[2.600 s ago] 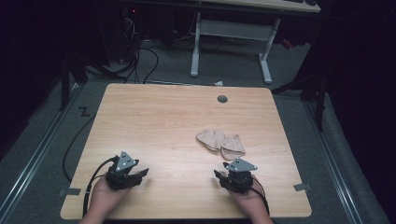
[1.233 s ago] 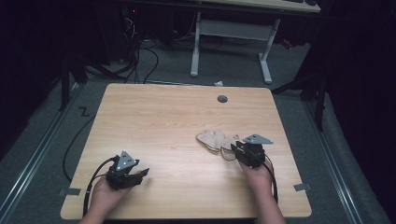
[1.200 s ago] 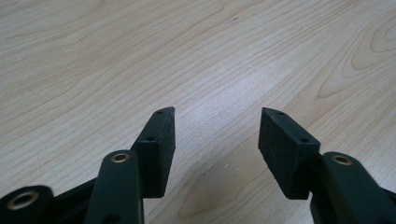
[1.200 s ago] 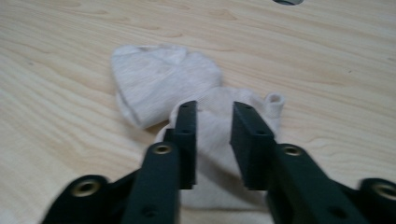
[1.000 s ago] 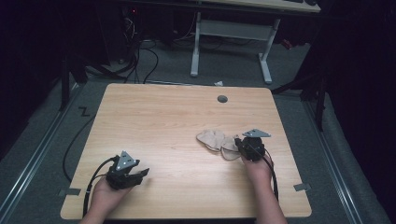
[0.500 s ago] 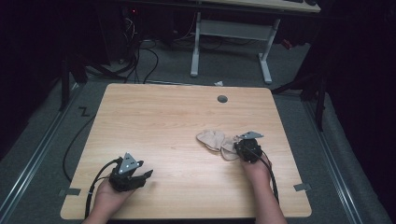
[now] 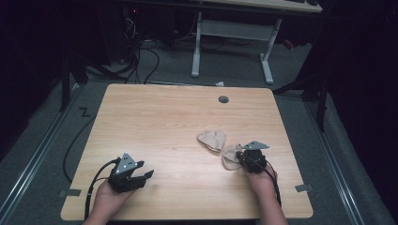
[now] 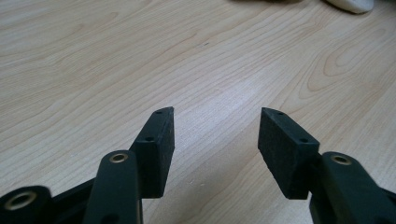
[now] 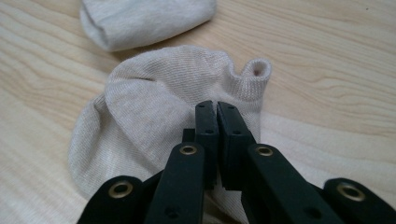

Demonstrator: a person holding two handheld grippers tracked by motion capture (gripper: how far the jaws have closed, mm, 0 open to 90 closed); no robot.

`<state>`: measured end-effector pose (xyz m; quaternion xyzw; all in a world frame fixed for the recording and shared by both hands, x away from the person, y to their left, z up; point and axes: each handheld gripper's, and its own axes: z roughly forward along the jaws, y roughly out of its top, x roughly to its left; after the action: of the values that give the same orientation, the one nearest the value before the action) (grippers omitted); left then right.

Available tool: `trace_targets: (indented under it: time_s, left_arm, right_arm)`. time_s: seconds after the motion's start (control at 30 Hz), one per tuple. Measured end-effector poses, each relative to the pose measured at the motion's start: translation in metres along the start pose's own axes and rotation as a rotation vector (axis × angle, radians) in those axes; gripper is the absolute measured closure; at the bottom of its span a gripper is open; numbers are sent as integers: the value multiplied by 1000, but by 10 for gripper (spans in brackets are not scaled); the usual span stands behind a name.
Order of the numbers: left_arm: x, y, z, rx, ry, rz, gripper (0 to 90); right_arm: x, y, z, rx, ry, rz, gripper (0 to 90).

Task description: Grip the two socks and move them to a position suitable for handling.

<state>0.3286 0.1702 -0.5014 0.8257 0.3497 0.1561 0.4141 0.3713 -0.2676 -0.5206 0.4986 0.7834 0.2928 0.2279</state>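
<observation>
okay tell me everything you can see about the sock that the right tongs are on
The sock is a short ankle sock of pale beige ribbed knit. It lies flat but rumpled on the wooden table, with soft folds across its body and its ribbed cuff curled up into a small loop at one side. The right tongs are shut on its fabric near that cuff. A second, matching sock lies just beyond it. Whether the two touch is hard to tell.

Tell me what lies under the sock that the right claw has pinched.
Bare wooden table shows all around the near sock, which the shut right claw pinches. Whatever sits directly beneath the fabric is covered. The second sock lies apart, farther off.
</observation>
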Motion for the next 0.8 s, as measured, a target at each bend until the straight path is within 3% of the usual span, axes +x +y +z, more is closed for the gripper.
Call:
trace_targets:
  time_s: [0.33,0.37,0.5,0.8]
  left_arm:
    - [-6,1,0,6,7,42,447]
    - [-8,1,0,3,6,44,447]
    - [-10,1,0,4,2,52,446]
    - [-17,2,3,12,-15,75,445]
  right_arm:
    - [17,-6,-9,14,30,-36,858]
    - [21,-6,-11,16,59,-29,833]
    - [25,-7,-12,16,95,-14,831]
    - [46,-4,-12,25,153,-86,830]
